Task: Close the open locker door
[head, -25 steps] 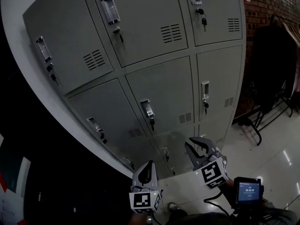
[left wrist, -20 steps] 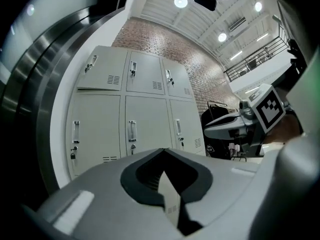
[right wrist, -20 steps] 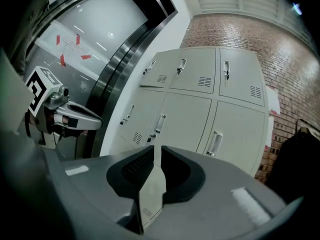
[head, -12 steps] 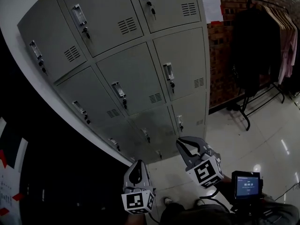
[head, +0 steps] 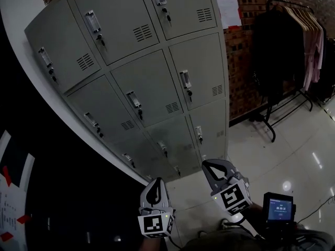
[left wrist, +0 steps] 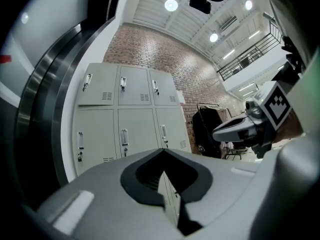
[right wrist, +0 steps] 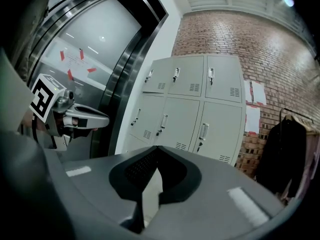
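Note:
A grey bank of lockers [head: 141, 72] stands in front of me, three columns wide, each door with a handle and a key. Every door that I can see sits flush with the frame. Both grippers hang low, well short of the lockers. My left gripper [head: 154, 184] is shut with nothing between its jaws. My right gripper [head: 210, 165] is also shut and empty, its tips pointing at the bottom right locker [head: 207, 132]. The left gripper view shows the lockers [left wrist: 135, 114] beyond its own shut tips [left wrist: 162, 151]. The right gripper view shows the same over its tips [right wrist: 156, 149].
A brick wall [head: 246, 46] with papers [head: 227, 9] pinned on it runs right of the lockers. A clothes rack [head: 282, 51] with dark garments stands on the glossy floor [head: 282, 156]. A white column [head: 21, 61] and dark glass lie left. A small screen [head: 278, 209] sits by my right arm.
My right gripper's jaws have gone from apart to shut. The head view has swung right, bringing the clothes rack and brick wall further in. The left gripper stays shut.

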{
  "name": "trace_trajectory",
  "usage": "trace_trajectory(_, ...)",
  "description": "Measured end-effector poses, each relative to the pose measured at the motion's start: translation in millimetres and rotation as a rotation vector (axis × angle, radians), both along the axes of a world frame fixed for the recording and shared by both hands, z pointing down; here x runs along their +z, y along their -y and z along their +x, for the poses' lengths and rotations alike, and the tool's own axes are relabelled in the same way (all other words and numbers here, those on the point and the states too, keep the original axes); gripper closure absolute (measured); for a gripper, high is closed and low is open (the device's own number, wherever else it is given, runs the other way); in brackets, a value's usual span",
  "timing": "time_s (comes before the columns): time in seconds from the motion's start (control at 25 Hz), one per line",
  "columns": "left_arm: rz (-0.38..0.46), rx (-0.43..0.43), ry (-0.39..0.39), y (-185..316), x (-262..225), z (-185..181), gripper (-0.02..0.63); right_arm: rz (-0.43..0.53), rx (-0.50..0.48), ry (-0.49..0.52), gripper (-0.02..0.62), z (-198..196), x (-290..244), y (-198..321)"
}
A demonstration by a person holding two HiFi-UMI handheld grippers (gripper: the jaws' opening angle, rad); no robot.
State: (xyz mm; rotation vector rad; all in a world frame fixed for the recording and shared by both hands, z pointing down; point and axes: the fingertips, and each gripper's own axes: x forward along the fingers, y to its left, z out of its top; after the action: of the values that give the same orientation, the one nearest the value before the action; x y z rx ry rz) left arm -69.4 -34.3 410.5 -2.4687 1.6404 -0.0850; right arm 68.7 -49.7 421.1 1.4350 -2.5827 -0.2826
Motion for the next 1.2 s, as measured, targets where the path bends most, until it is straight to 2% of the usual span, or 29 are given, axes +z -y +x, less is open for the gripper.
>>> trace_trajectory(0.12, -0.013, 0.008, -0.009, -4.5, 2.2, -3.1, 0.604, 0.019, 0.011, -0.002, 0.588, -1.7, 2.4, -10.1)
trace_trajectory(0.56, -0.055, 0.007, -0.041, -10.3, 21.4, -9.0, 0.604, -0.013, 0.017, 0.033, 0.588, -4.8, 18.7, -28.7)
trace_trajectory(1.2, -0.058, 0.007, -0.040, -5.9, 18.4, -17.1, 0.604, 0.000, 0.009, 0.021, 0.589, -15.2, 11.9, -24.0)
